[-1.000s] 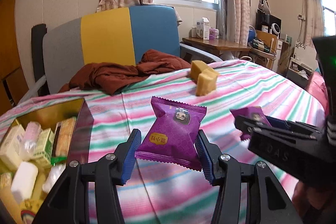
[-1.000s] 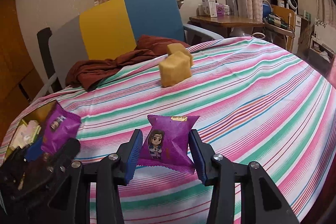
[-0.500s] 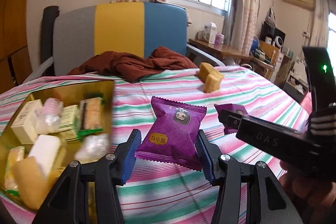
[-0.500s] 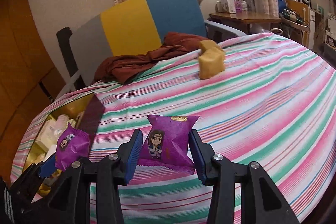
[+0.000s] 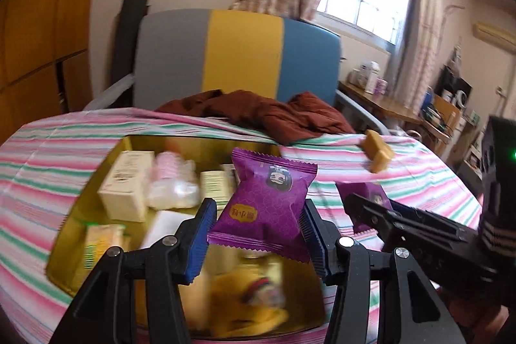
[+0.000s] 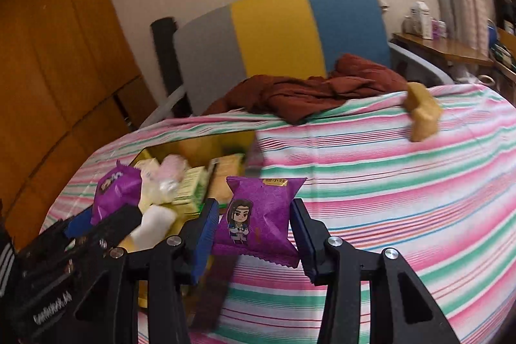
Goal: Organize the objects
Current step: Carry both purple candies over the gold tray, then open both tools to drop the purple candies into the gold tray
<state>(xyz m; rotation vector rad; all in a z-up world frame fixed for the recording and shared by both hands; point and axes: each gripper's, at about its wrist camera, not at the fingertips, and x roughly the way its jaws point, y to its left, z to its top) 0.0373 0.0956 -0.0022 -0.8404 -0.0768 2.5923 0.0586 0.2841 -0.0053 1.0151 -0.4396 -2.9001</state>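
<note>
Two grippers tilt downward side by side over the striped surface (image 6: 403,182). The left gripper (image 5: 258,234) pinches a purple snack packet (image 5: 267,205) above the gold tin (image 5: 80,202) of wrapped snacks. The right gripper (image 6: 251,234) pinches a second purple packet (image 6: 258,215) at the tin's right edge. Only the right view shows the cartoon figure on that packet; the left view looks down on the tin's blurred contents.

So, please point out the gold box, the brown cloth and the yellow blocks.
gold box (image 5: 96,179): left wrist view, left wall.
brown cloth (image 6: 309,94): right wrist view, middle folds.
yellow blocks (image 6: 424,115): right wrist view, front face.
</note>
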